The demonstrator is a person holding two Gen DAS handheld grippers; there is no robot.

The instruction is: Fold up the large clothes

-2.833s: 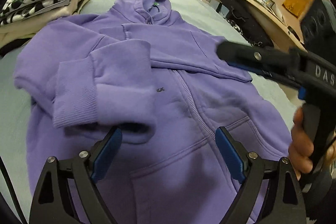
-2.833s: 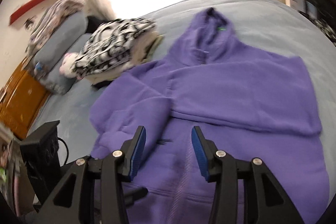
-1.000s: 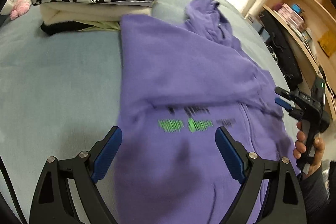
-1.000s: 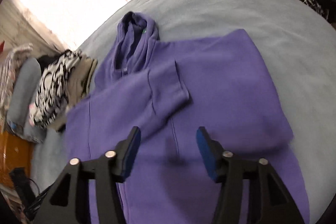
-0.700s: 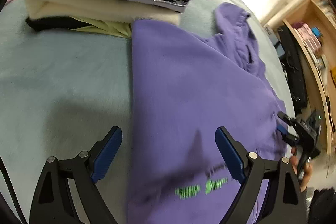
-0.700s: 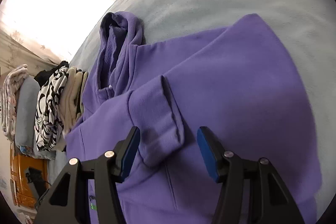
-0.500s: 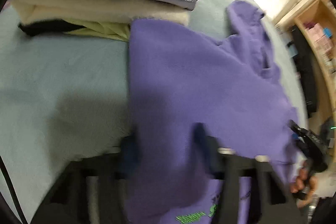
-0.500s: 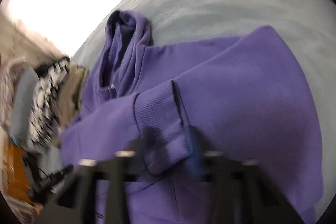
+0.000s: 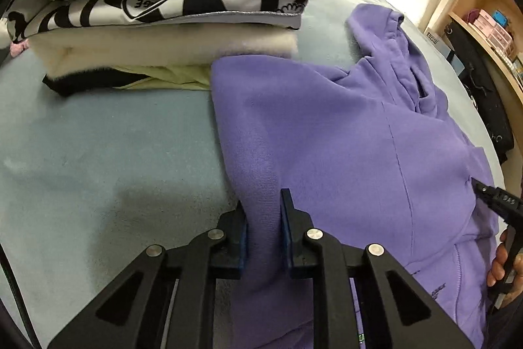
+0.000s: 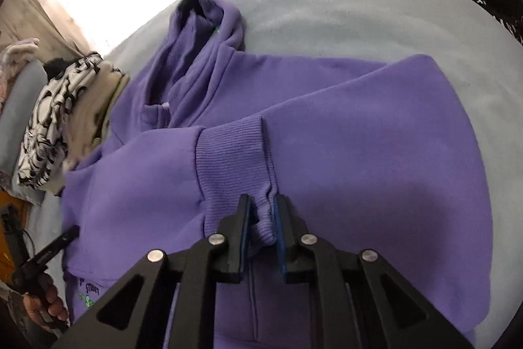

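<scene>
A purple hoodie [image 9: 343, 133] lies flat on a bed with a pale blue cover [image 9: 108, 152]. Its hood [image 10: 199, 48] points to the far side, toward the bright window.

The left gripper [image 9: 264, 228] has just been closing — now it pinches the folded side edge of the hoodie between its blue pads. The cloth bunches up a little between the two fingers.

The right gripper [image 10: 261, 218] has also just been closing, then eased a bit. It pinches the ribbed cuff [image 10: 232, 159] of a sleeve that lies across the hoodie's chest. The cuff's corner is squeezed between the pads.

Just beside the hoodie's shoulder sits a stack of folded clothes [image 9: 170, 5] — a black and white one on top, a cream one under it. A wooden shelf [image 9: 490, 22] stands past the bed on the right.
</scene>
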